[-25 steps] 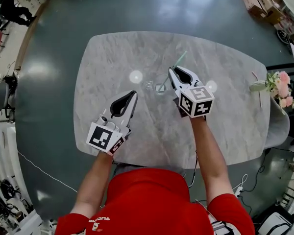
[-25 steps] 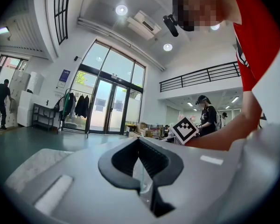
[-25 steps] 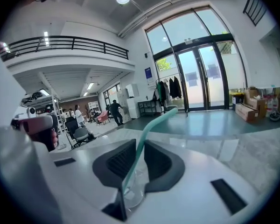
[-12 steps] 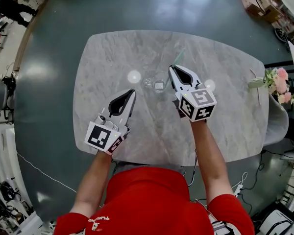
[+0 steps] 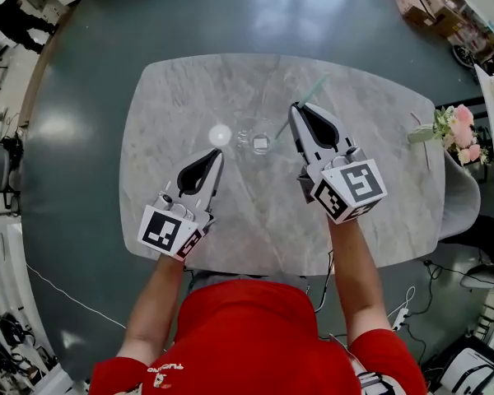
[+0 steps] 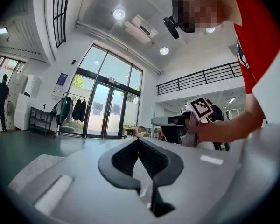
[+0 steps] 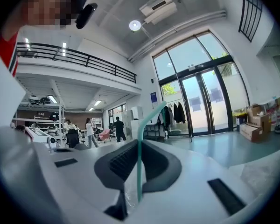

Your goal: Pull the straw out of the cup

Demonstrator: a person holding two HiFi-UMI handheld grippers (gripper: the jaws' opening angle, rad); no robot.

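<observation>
A clear glass cup (image 5: 255, 138) stands at the middle of the marble table (image 5: 189, 89). My right gripper (image 5: 296, 108) is raised just right of the cup and shut on a green straw (image 5: 314, 87). The straw slants up to the right past the jaws, and its lower end hangs by the cup's right rim; whether it is still inside I cannot tell. In the right gripper view the straw (image 7: 140, 157) runs upright between the pads of that gripper (image 7: 139, 141) and bends at its top. My left gripper (image 5: 220, 153) (image 6: 139, 140) is shut, holds nothing, and points at the cup from the near left.
A vase of pink flowers (image 5: 461, 132) stands at the table's right edge, with a grey chair (image 5: 469, 208) beside it. A bright glare spot (image 5: 221, 134) lies left of the cup. Dark grey floor surrounds the table.
My right gripper has closed on the straw and risen toward the camera, lifting the straw up from the cup. The left gripper has hardly moved.
</observation>
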